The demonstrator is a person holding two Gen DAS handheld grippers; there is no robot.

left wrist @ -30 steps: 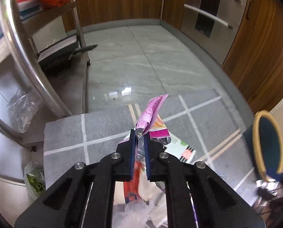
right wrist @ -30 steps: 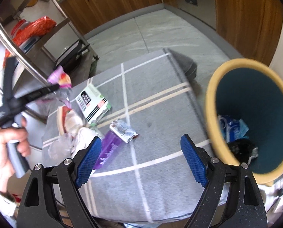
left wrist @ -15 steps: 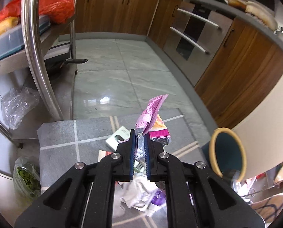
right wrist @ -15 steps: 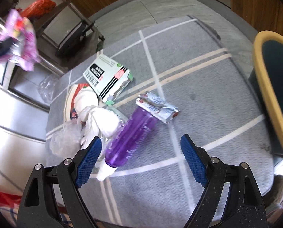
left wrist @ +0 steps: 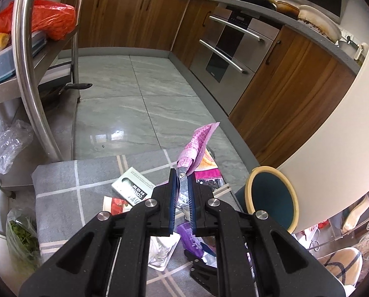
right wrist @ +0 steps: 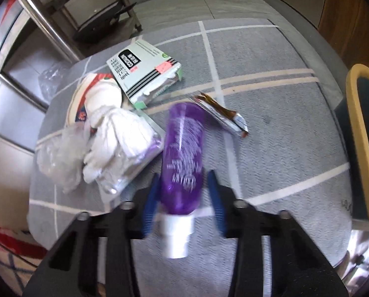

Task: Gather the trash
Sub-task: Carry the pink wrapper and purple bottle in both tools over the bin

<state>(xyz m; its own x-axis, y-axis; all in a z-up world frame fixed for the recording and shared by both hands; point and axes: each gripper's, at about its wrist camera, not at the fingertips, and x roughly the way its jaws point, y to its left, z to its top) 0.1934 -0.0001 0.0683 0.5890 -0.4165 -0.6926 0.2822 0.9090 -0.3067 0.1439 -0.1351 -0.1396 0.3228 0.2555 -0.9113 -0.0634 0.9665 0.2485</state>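
My left gripper point(left wrist: 182, 176) is shut on a pink foil wrapper point(left wrist: 196, 143), held up above the grey rug point(left wrist: 60, 193). A purple bottle point(right wrist: 184, 136) with a white cap lies on the rug between the fingers of my right gripper point(right wrist: 183, 176). That gripper's jaws are closing, and its blue pads point(right wrist: 151, 198) sit against the bottle's sides near the cap; the picture is blurred there. The teal bin with a yellow rim point(left wrist: 249, 190) stands at the rug's right edge point(right wrist: 355, 94). More trash lies left of the bottle.
On the rug lie a white and green box point(right wrist: 139, 66), crumpled white tissue and plastic point(right wrist: 110, 133), a small foil sachet point(right wrist: 221, 113) and a printed paper plate point(right wrist: 76, 104). A steel rack point(left wrist: 25, 74) stands left; oven point(left wrist: 229, 57) and wooden cabinets behind.
The left gripper rose with the pink wrapper, and more of the kitchen shows. The right gripper came down over the purple bottle and its wide jaws narrowed around it.
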